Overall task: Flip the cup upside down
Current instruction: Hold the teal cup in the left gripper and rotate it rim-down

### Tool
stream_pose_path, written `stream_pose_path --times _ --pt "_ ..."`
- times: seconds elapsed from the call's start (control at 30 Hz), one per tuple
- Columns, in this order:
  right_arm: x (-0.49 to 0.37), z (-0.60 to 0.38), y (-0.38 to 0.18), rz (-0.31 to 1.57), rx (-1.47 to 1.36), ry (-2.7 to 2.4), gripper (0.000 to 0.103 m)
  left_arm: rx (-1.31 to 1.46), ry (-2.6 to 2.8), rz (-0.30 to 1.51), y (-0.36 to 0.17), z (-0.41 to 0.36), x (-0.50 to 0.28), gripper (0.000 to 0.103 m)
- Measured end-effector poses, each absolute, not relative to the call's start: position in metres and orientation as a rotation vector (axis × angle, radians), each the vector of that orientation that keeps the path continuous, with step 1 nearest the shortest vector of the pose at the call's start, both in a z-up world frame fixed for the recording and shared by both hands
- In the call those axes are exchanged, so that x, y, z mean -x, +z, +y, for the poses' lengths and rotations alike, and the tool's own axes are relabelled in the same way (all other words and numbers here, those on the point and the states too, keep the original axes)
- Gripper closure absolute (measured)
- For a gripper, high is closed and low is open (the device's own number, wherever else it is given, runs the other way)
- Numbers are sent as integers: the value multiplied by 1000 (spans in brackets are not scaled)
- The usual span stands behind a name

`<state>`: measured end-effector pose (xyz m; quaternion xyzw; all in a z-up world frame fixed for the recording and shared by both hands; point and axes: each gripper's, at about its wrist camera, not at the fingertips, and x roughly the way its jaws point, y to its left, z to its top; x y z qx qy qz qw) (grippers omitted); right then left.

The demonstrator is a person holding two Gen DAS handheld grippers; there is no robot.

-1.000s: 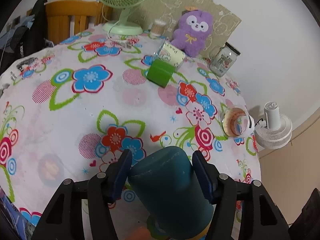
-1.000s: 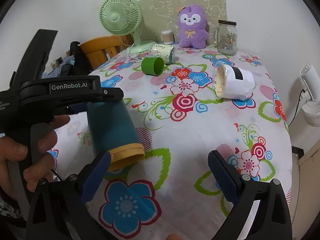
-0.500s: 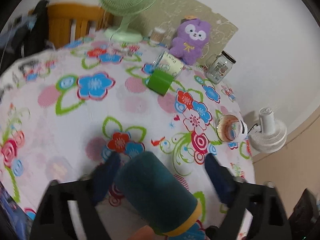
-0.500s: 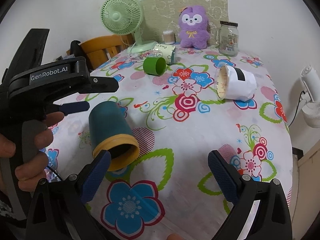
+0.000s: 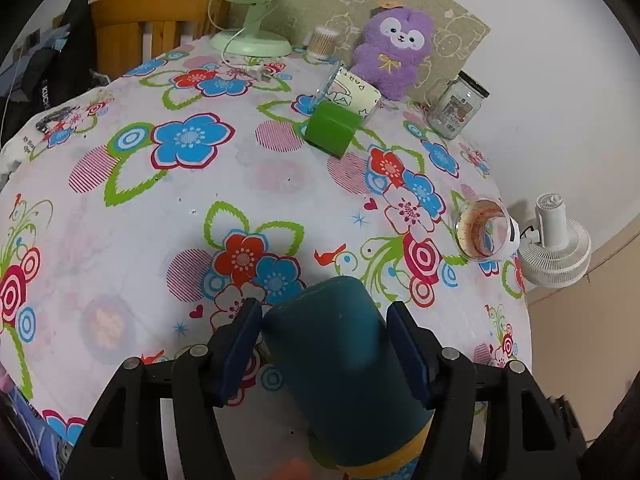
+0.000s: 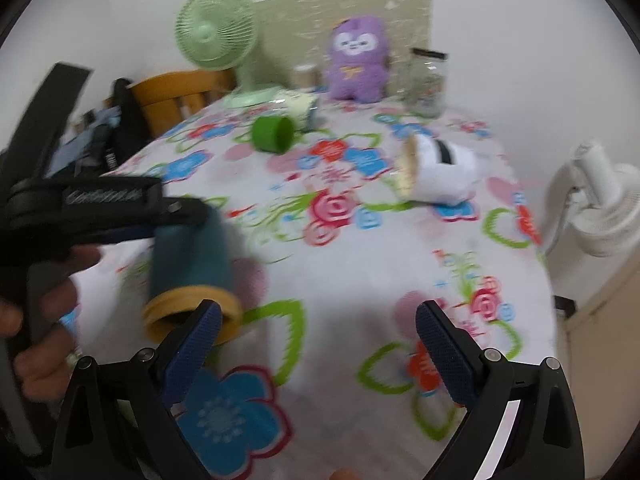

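Note:
A dark teal cup (image 5: 344,368) with a yellow rim sits between the blue pads of my left gripper (image 5: 324,344), closed base pointing away, rim toward the camera. The pads press on both sides of it. In the blurred right wrist view the same cup (image 6: 188,256) hangs in the left gripper (image 6: 100,208) above the tablecloth, tilted with its yellow rim down and toward the camera. My right gripper (image 6: 316,352) is open and empty, low over the near part of the table, its left pad just in front of the cup's rim.
On the flowered tablecloth (image 5: 132,216) lie a green cup (image 5: 332,128), a printed cup (image 5: 352,92) and a white cup (image 5: 486,232), all on their sides. A green fan (image 5: 252,0), purple plush (image 5: 394,48) and glass jar (image 5: 456,108) stand at the back. A white fan (image 5: 554,244) is off the right edge.
Half a second ago my left gripper was open with the teal cup lying on the table; now it is shut on the cup and has lifted it. The right gripper moved and its view is blurred.

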<state>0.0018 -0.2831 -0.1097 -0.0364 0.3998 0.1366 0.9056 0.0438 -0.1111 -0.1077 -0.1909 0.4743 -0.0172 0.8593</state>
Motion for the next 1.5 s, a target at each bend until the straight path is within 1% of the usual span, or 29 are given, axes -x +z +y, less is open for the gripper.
stream_pose_path --times 0.17,0.23,0.27,0.3,0.37,0.43,0.47,0.5,0.53,0.57,0.6,0.7,0.73,0.8,0.87,1.03,1.13,1.17,1.2,1.27,1.33,1.37,1.4,1.43,1.5 --pt "-6 -291 -108 814 64 211 4 380 -35 983 -106 -113 -43 39" --pt "-6 -292 -108 815 56 211 4 369 -40 964 -102 -113 -43 49" --pt "-6 -292 -108 816 54 212 4 359 -43 951 -100 -114 -42 60" --pt "-6 -292 -108 817 53 214 4 342 -43 942 -96 -115 -42 64" --pt "-7 -290 -109 818 52 218 4 330 -44 938 -93 -115 -43 64" --pt "-8 -289 -109 818 51 222 4 324 -46 961 -97 -117 -44 57" --pt "-8 -288 -109 819 51 224 4 334 -50 966 -98 -116 -44 48" --pt "-8 -288 -109 820 52 225 4 362 -58 984 -101 -114 -44 32" --pt "-8 -287 -110 821 53 225 4 392 -61 1009 -105 -112 -45 23" --pt "-8 -287 -110 822 55 226 4 408 -61 1020 -107 -112 -46 10" --pt "-7 -287 -111 822 56 226 4 424 -55 1030 -110 -111 -47 7" --pt "-8 -288 -112 825 54 225 4 414 -41 1052 -115 -114 -50 7" --pt "-8 -288 -112 825 51 225 4 410 -41 1060 -117 -116 -50 9" --pt "-9 -288 -111 825 49 225 4 415 -71 1064 -121 -119 -51 25" --pt "-8 -288 -111 825 52 227 4 403 -82 1059 -119 -121 -50 25" --pt "-7 -285 -112 825 65 234 4 409 -67 1014 -110 -113 -49 33" --pt "-8 -284 -112 823 63 241 4 394 -66 969 -99 -110 -47 44" --pt "-8 -284 -112 821 63 242 4 382 -72 952 -94 -111 -46 51" --pt "-8 -283 -111 819 63 243 4 365 -76 936 -90 -112 -45 65" --pt "-8 -282 -110 816 63 248 4 337 -83 916 -84 -115 -43 65" --pt "-8 -280 -110 816 68 250 4 306 -85 910 -82 -119 -42 63" --pt "-8 -279 -110 816 70 250 4 305 -94 925 -84 -121 -44 59" --pt "-7 -279 -111 817 75 250 4 313 -94 936 -86 -120 -45 51" --pt "-7 -278 -111 818 78 252 4 321 -89 944 -88 -119 -46 46" --pt "-6 -279 -112 820 82 250 4 347 -95 971 -93 -116 -50 22"
